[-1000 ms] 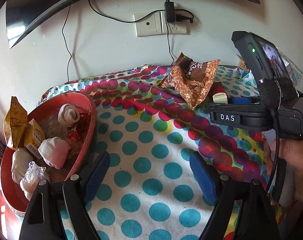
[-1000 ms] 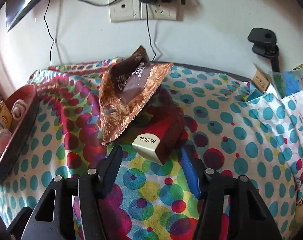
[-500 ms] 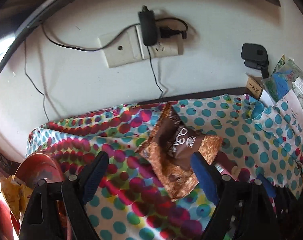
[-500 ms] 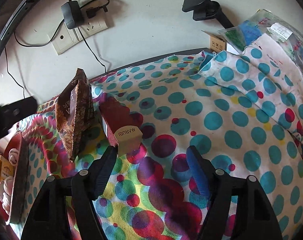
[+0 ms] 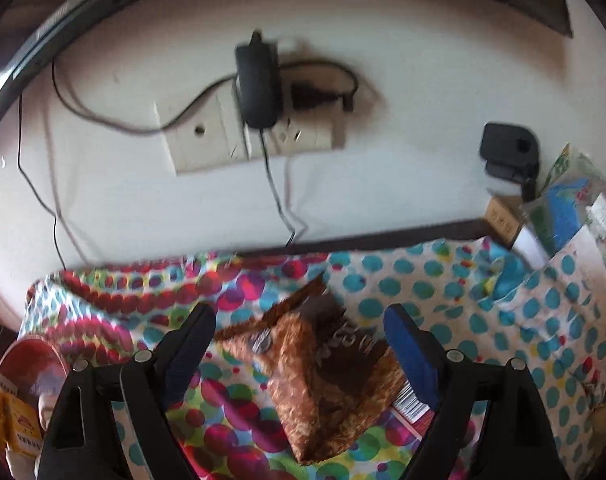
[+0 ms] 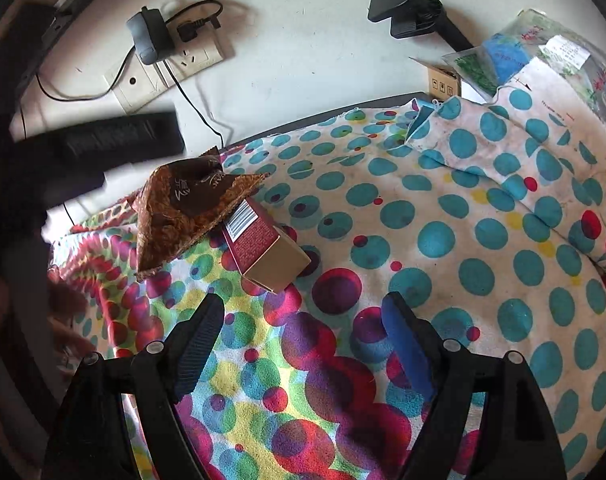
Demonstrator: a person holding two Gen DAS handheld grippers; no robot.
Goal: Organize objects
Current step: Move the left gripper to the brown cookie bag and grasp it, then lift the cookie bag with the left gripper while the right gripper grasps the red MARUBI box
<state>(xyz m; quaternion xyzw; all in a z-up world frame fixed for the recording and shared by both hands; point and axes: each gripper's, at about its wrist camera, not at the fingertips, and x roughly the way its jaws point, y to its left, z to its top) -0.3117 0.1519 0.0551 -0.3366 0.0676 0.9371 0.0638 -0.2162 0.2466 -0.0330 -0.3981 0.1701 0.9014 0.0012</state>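
Note:
A brown snack bag (image 5: 323,380) lies on the dotted cloth between the fingers of my left gripper (image 5: 299,320). Its jaws are opening and the pads stand clear of the bag. The bag (image 6: 187,212) leans on a red and gold box (image 6: 263,244), which lies on its side with the barcode up. My right gripper (image 6: 303,308) hovers just short of the box with its jaws opening and nothing between them. In the left wrist view only the box's barcode corner (image 5: 411,404) shows by the right finger.
A red basket (image 5: 31,364) with yellow packets (image 5: 15,420) sits at the cloth's left end. On the wall behind are a socket with a charger (image 5: 259,92) and a black clamp (image 6: 403,8). A cardboard box (image 6: 443,80) and plastic bags (image 6: 543,52) crowd the far right.
My left gripper swung right from the basket to the snack bag. The right gripper's jaws widened off the box and the wrist rolled; the box now lies free ahead of it.

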